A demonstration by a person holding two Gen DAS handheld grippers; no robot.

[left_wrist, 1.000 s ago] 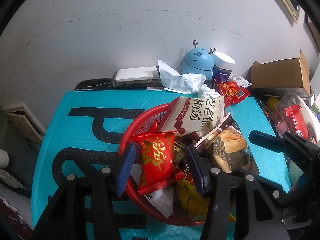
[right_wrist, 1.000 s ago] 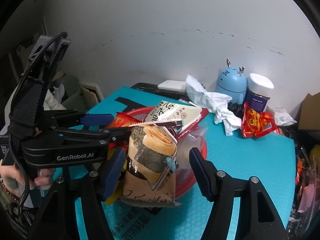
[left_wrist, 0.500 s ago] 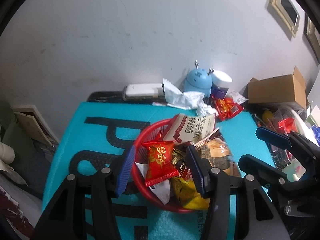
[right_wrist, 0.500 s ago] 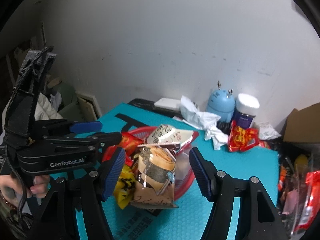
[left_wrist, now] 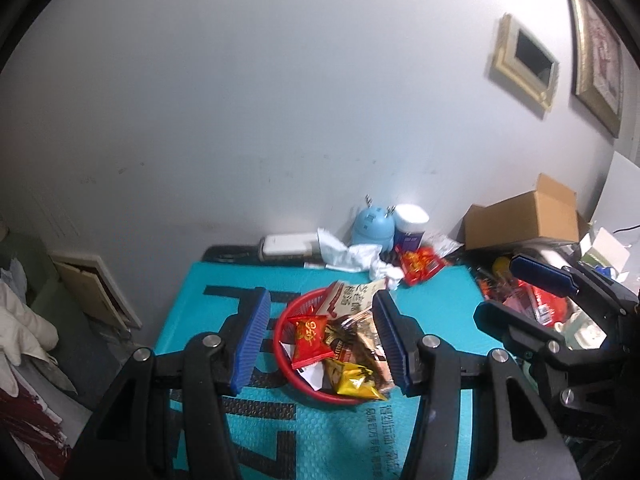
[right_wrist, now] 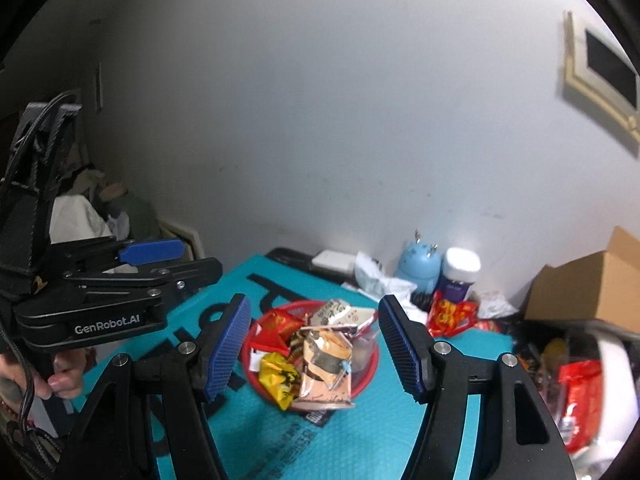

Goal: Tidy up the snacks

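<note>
Both tools are held raised above the table with nothing between their blue pads. The left gripper [left_wrist: 318,344] is seen with jaws spread wide and empty; the right gripper [right_wrist: 314,354] is likewise released and empty.

The round red plastic basket [left_wrist: 285,354] lies at lower centre of both views on the teal foam mat [left_wrist: 200,304]. It is heaped with snack packets: a red-and-gold foil sachet [left_wrist: 309,336], a yellow foil packet [right_wrist: 278,376], a beige seaweed-roll pouch [right_wrist: 326,364] overhanging the near rim, and a white pouch with Chinese characters [left_wrist: 352,296].

One red snack packet [left_wrist: 418,266] is left outside, on the mat at the far edge, near the blue deer-shaped gadget [left_wrist: 374,228].

The step in hand is judged to be a pause between picks. Next, that loose packet would need to be reached and gripped.

"GenRobot.AI" is printed on the left tool body at left of the right wrist view. Small Chinese print on the mat is not legible.
</note>
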